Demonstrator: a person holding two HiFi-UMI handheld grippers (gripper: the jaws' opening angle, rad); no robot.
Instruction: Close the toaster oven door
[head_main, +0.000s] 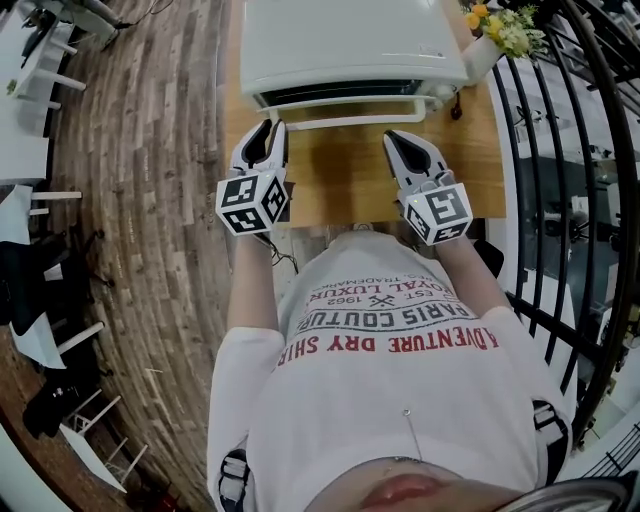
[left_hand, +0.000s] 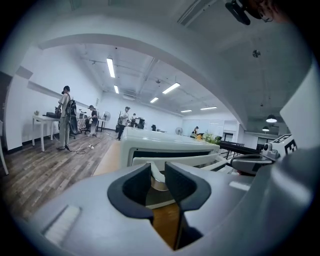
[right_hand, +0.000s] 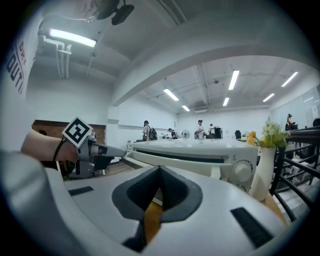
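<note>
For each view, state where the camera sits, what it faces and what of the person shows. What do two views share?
Head view: on the head, facing down at oven, left gripper, right gripper; shirt shows.
Left gripper view: on that gripper, facing the oven past parted jaws.
Right gripper view: on that gripper, facing the oven past shut jaws; left wrist shows.
Shared: both gripper views show the oven.
</note>
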